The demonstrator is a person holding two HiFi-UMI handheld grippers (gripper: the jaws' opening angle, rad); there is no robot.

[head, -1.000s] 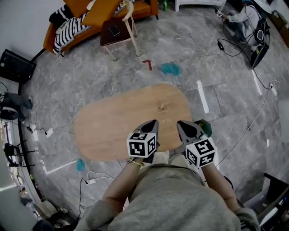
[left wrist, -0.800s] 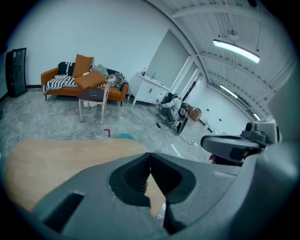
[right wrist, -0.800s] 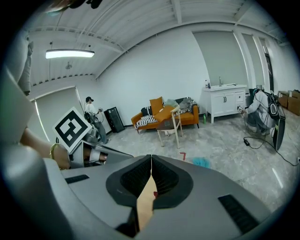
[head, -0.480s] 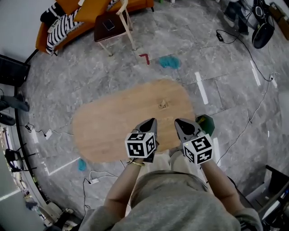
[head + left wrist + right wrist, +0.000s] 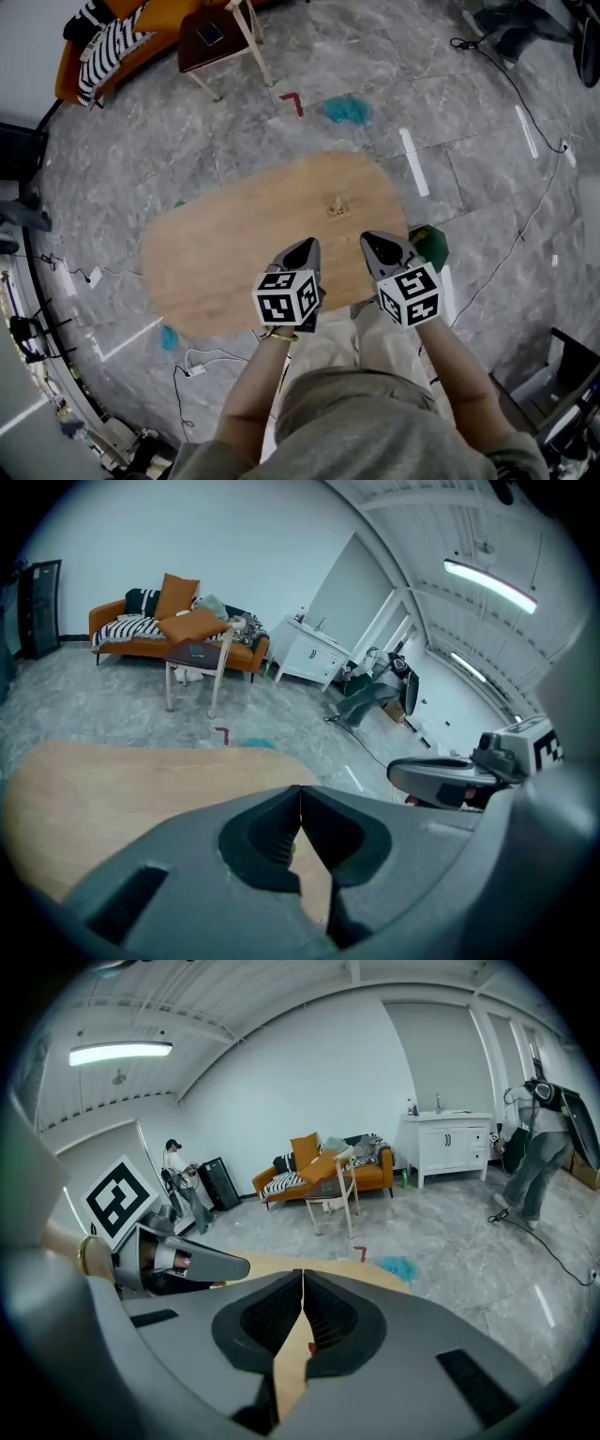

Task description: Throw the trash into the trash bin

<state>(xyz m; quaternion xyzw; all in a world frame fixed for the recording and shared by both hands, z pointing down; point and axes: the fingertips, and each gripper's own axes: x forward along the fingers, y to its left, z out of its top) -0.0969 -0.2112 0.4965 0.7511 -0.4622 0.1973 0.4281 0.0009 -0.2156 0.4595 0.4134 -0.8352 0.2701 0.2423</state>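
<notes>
A small crumpled piece of trash (image 5: 335, 204) lies on the oval wooden table (image 5: 234, 253), toward its far right end. My left gripper (image 5: 307, 246) is shut and empty, hovering over the table's near edge. Beside it, my right gripper (image 5: 373, 241) is shut too, nothing in it, over the table's near right corner. The trash lies beyond and between the two tips. A green container (image 5: 434, 246) stands on the floor just right of the table, partly hidden by the right gripper. In the left gripper view the jaws (image 5: 300, 791) meet over the tabletop; the right gripper view shows shut jaws (image 5: 302, 1275) likewise.
An orange sofa (image 5: 98, 52) and a small wooden chair (image 5: 214, 39) stand at the far left. A teal cloth (image 5: 345, 111), a red tape corner (image 5: 292, 101) and white tape strips (image 5: 411, 161) lie on the grey floor. Cables run along the left and right. A person (image 5: 539, 1138) stands by a white cabinet (image 5: 448, 1147).
Both grippers have sunk toward the table's near edge, still shut. The head camera tilted, so the sofa and floor slid up and left in view.
</notes>
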